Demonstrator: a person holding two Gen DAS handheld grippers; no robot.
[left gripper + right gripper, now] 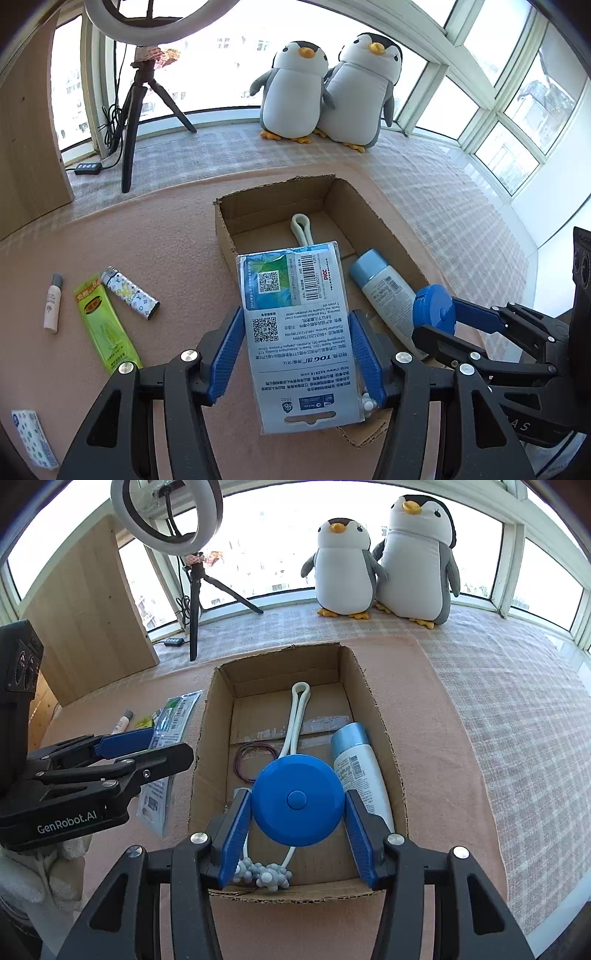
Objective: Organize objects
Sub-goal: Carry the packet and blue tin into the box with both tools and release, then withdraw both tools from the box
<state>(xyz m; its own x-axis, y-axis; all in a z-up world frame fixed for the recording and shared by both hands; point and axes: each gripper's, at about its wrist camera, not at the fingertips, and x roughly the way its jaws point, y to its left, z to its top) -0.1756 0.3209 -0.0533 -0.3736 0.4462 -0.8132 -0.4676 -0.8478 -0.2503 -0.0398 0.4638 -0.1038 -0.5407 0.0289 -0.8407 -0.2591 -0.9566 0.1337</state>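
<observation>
The box (388, 760) waits below; left gripper (297, 354) clamps a packet (295, 332), right gripper (297, 834) clamps a blue disc (297, 801), ready to drop.

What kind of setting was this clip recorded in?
Probably a home bay-window nook used for filming: two plush penguins on the sill, a ring light on a tripod, wraparound windows.

From each wrist we look forward and down, close over the table, sharing the cardboard box (273, 218) (280, 672) and plush penguins (325, 92) (384, 561).
</observation>
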